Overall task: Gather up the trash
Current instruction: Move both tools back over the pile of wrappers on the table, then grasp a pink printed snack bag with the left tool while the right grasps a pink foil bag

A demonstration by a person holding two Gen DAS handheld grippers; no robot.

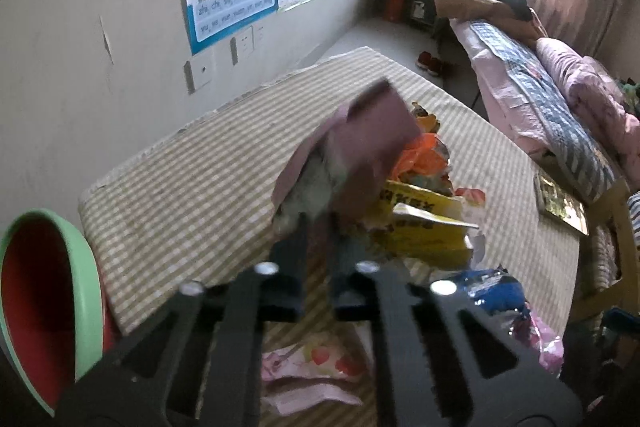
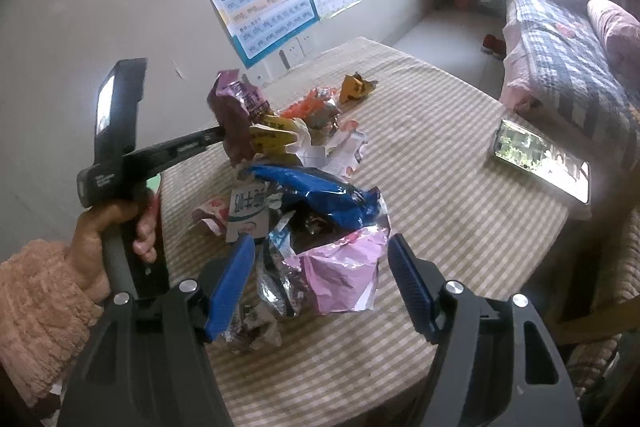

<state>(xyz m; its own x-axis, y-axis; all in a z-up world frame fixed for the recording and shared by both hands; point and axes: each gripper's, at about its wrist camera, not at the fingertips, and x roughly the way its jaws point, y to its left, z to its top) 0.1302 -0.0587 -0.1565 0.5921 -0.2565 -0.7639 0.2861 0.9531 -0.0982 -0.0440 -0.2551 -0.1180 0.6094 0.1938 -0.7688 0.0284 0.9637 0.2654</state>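
Trash lay heaped in the middle of the striped tablecloth, and as far as I could judge the collecting had barely begun; my left tongs were clenched on one purple wrapper, lifted clear of the heap and flapping above it, which the right wrist view showed as a maroon packet pinched at the tip of the tool that my left hand carried; that was the only piece I had off the table; a green bin with a red liner stood at the near left edge of the table in the left view, and I took it for the place the wrapper was bound, though I could not see whether anything lay inside it; my right tongs hung released, jaws wide apart, straddling a pink foil bag and crumpled silver foil without pressing on either; still left on the cloth were a yellow packet, a blue bag, a white carton with blue print, orange wrappers, a small yellow scrap lying apart toward the far side, and a strawberry-printed wrapper near my left tool; a phone lay well apart on the right and was no rubbish; so I reckoned nearly the whole heap remained.
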